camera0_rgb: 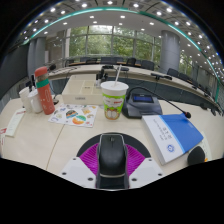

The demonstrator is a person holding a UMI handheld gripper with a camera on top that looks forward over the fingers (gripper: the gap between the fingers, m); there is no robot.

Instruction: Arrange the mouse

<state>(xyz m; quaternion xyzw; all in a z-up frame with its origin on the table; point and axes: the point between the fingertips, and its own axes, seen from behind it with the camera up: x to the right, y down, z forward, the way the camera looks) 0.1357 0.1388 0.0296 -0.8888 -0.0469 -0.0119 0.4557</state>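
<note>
A black computer mouse [112, 153] sits between my two fingers, its sides against the magenta pads [92, 157]. My gripper [112, 160] is shut on the mouse and holds it above the pale table [40, 135]. The mouse's rear end is hidden behind the gripper body. Just beyond the mouse stands a paper cup [114, 99] with a green band and a straw.
A blue-and-white booklet [170, 133] lies ahead to the right, with a dark case [141, 102] behind it. To the left lie a printed leaflet [72, 114], a red-capped bottle [44, 90] and white containers [28, 99]. Chairs and windows stand far behind.
</note>
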